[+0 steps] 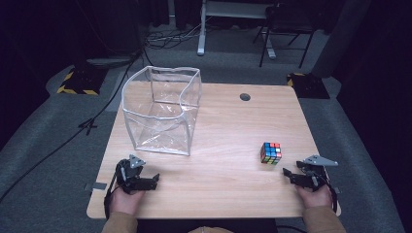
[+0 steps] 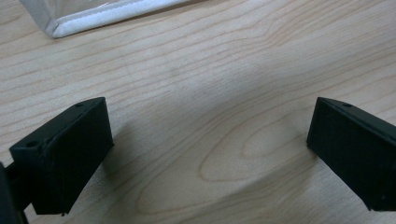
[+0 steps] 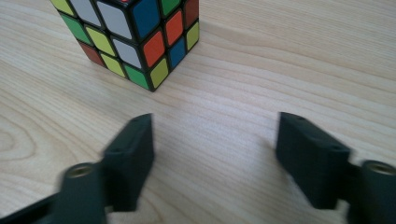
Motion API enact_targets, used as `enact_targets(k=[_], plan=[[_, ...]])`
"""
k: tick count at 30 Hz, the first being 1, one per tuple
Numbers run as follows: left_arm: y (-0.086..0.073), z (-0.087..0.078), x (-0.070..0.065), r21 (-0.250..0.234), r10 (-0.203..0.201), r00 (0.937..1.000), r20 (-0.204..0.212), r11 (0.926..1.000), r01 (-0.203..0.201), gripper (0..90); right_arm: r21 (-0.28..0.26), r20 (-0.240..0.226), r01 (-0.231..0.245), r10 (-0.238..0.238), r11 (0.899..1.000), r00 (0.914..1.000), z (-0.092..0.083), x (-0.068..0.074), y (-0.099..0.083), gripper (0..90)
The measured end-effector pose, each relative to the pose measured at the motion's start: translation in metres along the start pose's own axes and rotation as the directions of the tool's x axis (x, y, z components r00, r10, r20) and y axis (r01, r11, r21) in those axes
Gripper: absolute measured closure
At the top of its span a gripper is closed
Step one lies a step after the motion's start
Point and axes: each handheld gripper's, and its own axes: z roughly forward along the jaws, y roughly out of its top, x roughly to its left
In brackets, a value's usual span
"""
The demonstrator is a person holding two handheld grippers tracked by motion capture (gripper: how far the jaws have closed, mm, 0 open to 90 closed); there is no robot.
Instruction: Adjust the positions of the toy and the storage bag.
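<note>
Now the right gripper (image 1: 296,174), jaws apart and empty, sits low on the desk (image 1: 223,136) with the puzzle cube (image 1: 270,153) near at its eleven o'clock, while the left gripper (image 1: 145,178), jaws also apart, rests well away at nine.

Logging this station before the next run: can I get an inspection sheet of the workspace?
Surface: wooden table, bare wood, round hole near far edge.
Job's things: cube at right, resting on table, apart from the jaws; clear bag at left, standing open, nothing seen inside.
Clutter: nothing seen.
Grippers: left gripper open over bare wood; right gripper open, cube ahead of it, not touched.
Cables: black cable across the floor at left.
Surroundings: grey floor, desk frame and chair behind, dark.
</note>
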Motion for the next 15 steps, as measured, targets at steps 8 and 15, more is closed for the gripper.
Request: enact_targets(k=[8, 15], plan=[[0.003, -0.009, -0.004, -0.060, -0.009, 0.9994, 0.035, 0.9981, 0.011, 4.8, -0.063, -0.007, 0.006, -0.006, 0.998, 1.0000, -0.018, 0.004, 0.001, 52.8], [0.000, -0.030, -0.010, -0.226, -0.004, 0.9911, 0.133, 0.9735, 0.035, 14.1, -0.126, -0.081, 0.045, -0.055, 0.991, 0.9952, -0.035, 0.031, 0.013, 52.4]])
